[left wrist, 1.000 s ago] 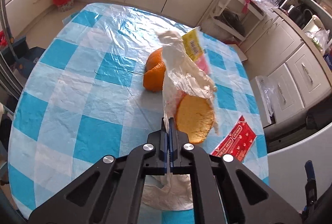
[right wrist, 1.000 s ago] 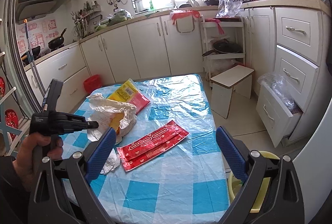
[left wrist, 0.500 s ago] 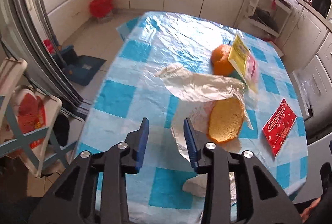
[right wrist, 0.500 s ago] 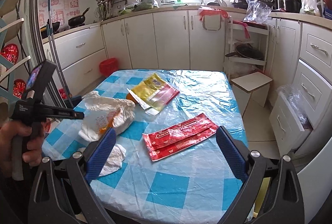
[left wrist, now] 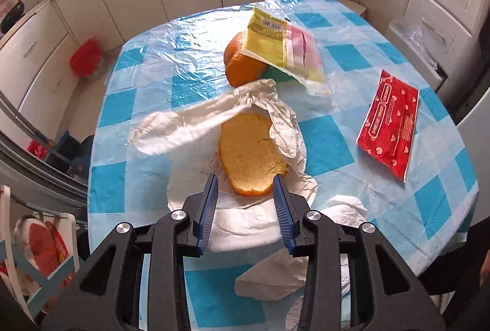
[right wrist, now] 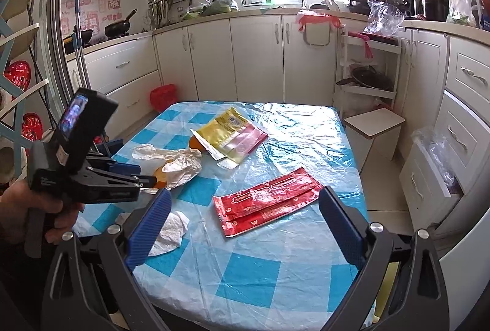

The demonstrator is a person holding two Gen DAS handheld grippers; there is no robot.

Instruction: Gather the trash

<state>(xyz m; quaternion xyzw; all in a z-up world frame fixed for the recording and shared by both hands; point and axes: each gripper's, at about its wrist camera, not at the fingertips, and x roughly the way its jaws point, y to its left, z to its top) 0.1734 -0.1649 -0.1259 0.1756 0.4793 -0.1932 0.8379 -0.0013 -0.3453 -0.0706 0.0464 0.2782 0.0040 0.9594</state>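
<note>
On the blue-checked table [left wrist: 324, 144] lie a white plastic bag [left wrist: 190, 125] with an orange peel [left wrist: 249, 153] on it, a second orange peel [left wrist: 242, 67] under a yellow-pink wrapper [left wrist: 281, 46], a red wrapper [left wrist: 389, 119] and crumpled tissues [left wrist: 272, 275]. My left gripper [left wrist: 245, 187] is open, its fingers astride the near edge of the peel, just above the bag. My right gripper [right wrist: 245, 202] is open wide and empty, above the table's near edge, facing the red wrapper [right wrist: 266, 202]. The left gripper [right wrist: 144, 177] also shows there.
A red bin [left wrist: 85, 61] stands on the floor by the cabinets beyond the table. A white stool [right wrist: 376, 128] and open drawer with a plastic bag [right wrist: 435, 153] are to the right. A chair back [left wrist: 36, 254] is at the left.
My left gripper let go of the white bag, opened, and moved down to the orange peel. The bag has dropped flat onto the table. My right gripper stayed open.
</note>
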